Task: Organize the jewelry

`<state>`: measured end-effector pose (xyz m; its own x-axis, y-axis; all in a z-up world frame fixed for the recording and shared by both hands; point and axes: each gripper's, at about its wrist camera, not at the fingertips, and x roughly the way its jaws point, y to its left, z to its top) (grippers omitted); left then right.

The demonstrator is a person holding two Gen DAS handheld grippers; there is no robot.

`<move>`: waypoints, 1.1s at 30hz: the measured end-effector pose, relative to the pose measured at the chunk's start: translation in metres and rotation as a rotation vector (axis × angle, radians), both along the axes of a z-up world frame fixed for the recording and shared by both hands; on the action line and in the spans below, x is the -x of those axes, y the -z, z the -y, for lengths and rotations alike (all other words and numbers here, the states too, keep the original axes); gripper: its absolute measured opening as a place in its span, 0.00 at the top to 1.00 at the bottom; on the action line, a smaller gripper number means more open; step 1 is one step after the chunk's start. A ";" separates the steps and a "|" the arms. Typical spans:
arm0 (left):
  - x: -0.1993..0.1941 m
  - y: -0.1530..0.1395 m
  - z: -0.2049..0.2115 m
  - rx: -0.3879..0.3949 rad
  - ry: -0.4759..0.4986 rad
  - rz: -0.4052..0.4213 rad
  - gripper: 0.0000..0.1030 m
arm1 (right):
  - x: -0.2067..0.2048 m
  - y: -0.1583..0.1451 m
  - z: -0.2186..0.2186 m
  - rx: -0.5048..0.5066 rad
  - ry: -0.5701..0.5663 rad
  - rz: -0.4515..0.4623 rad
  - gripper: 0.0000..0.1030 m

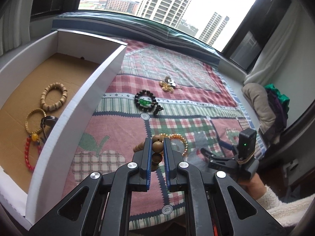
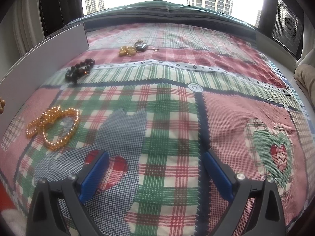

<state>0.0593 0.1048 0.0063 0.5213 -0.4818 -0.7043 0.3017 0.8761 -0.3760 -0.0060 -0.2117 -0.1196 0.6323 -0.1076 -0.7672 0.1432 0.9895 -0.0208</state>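
We hold the brown wooden bead bracelet [image 1: 157, 147] between the narrow jaws of the left gripper [image 1: 157, 153], lifted above the patchwork quilt [image 1: 118, 137]. So the step in hand is the carrying: this bracelet must go into the white box [image 1: 86, 106] on the left, where a pale wooden bracelet [image 1: 53, 96], a gold bangle [image 1: 33, 122] and a red bead string [image 1: 28, 153] already lie. The next move calls for a swing to the left, high enough to pass over the box wall, and only then the release.

The right gripper [image 2: 155, 175] waits wide and empty above the quilt. An amber bead chain [image 2: 54, 126], a dark bead bracelet [image 2: 79, 68] and a gold piece [image 2: 127, 50] beside what is perhaps a key fob [image 2: 141, 47] remain to be collected.
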 end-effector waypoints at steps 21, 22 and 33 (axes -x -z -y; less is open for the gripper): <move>0.003 0.000 -0.025 -0.018 -0.064 -0.013 0.91 | -0.079 -0.054 -0.080 -0.391 -0.344 -0.226 0.50; 0.004 -0.001 -0.025 -0.019 -0.062 -0.009 0.91 | -0.087 -0.049 -0.091 -0.328 -0.342 -0.240 0.50; 0.004 0.002 -0.027 -0.001 -0.041 -0.025 0.91 | -0.099 -0.018 -0.132 -0.006 -0.529 -0.269 0.92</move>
